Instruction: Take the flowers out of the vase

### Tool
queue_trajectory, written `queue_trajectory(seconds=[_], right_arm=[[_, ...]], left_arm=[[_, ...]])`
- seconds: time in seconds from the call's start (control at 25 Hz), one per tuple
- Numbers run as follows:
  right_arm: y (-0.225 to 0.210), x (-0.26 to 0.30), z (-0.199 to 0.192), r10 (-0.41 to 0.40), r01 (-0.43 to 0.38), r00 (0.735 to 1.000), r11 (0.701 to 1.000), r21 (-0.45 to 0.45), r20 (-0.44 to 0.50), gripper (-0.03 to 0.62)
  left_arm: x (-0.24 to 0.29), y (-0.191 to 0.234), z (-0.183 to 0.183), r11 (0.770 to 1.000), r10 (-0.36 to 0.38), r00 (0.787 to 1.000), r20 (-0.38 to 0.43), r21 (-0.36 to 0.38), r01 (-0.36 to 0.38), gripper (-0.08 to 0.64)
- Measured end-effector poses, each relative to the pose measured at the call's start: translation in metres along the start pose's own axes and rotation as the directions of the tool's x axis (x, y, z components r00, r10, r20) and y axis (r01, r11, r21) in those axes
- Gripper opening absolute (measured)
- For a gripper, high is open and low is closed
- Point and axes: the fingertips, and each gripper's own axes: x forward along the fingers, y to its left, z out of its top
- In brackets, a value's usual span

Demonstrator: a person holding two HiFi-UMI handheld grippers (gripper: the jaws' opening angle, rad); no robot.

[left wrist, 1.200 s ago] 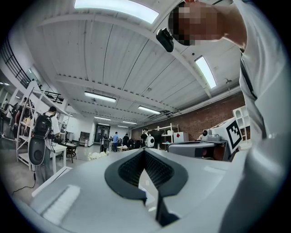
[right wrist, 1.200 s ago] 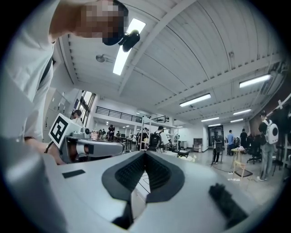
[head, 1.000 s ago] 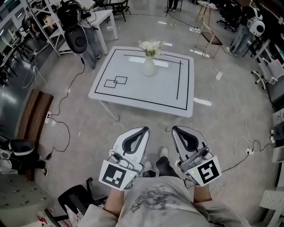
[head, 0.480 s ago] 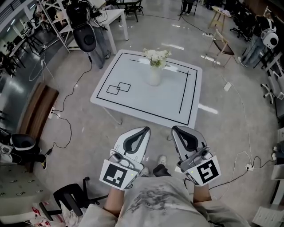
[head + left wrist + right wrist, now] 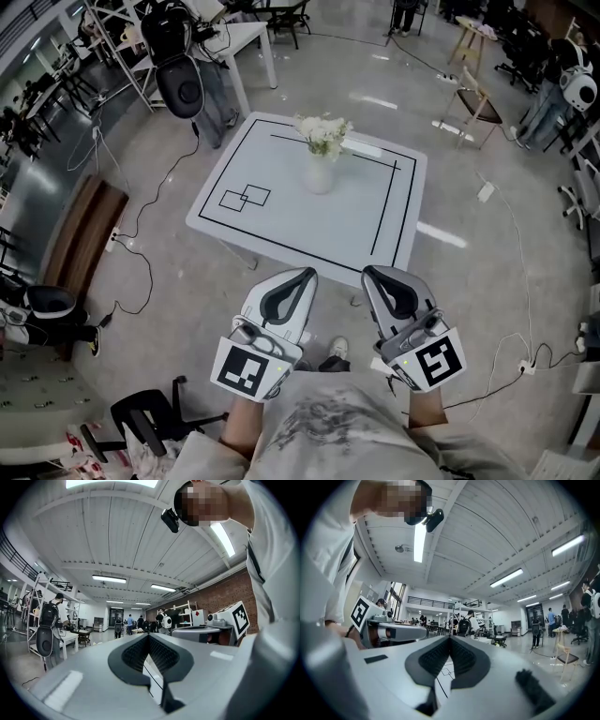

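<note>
A white vase (image 5: 319,173) holding white flowers (image 5: 322,132) stands on the far half of a low white table (image 5: 281,230) marked with black lines. Both grippers are held level close to the person's body, well short of the table. My left gripper (image 5: 302,275) is shut with nothing between its jaws, and my right gripper (image 5: 371,274) beside it is shut and empty too. In the left gripper view (image 5: 149,637) and the right gripper view (image 5: 450,639) the ribbed pads meet; the vase is hidden behind them.
Cables trail over the grey floor (image 5: 141,281) on both sides of the table. A wooden bench (image 5: 80,234) lies at left, a black chair (image 5: 155,422) near the person's feet. Another white table (image 5: 239,42) and a backpack (image 5: 183,89) stand beyond; chairs at right.
The person has walked towards the table; it sits slightly lower and closer in the head view. Both grippers keep the same shut pose in front of the body.
</note>
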Motion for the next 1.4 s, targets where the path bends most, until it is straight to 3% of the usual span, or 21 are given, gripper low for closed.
queue_trajectory(seconds=[0.44,0.6,1.12,1.4], right_arm=[[-0.026,0.007,-0.012,0.028,-0.028,1.0,0.999,0.031,-0.006,0.014],[-0.034,0.021,-0.019,0.027,-0.027,1.0,0.999,0.034,-0.007,0.014],[-0.067,0.089,-0.04,-0.011,0.012,0.998,1.0,0.018,-0.06,0.015],[-0.085,0.122,-0.052,-0.032,0.035,0.995,0.999,0.031,-0.089,0.036]], left_arm=[[0.022,0.0,-0.011,0.999,0.03,0.998,-0.053,-0.021,-0.031,0.008],[0.028,0.014,-0.016,0.999,0.033,0.999,-0.027,0.014,-0.032,0.008],[0.07,0.075,-0.033,0.998,-0.012,0.997,-0.077,-0.06,0.007,0.008],[0.093,0.109,-0.043,0.998,-0.033,0.997,-0.071,-0.056,0.029,0.008]])
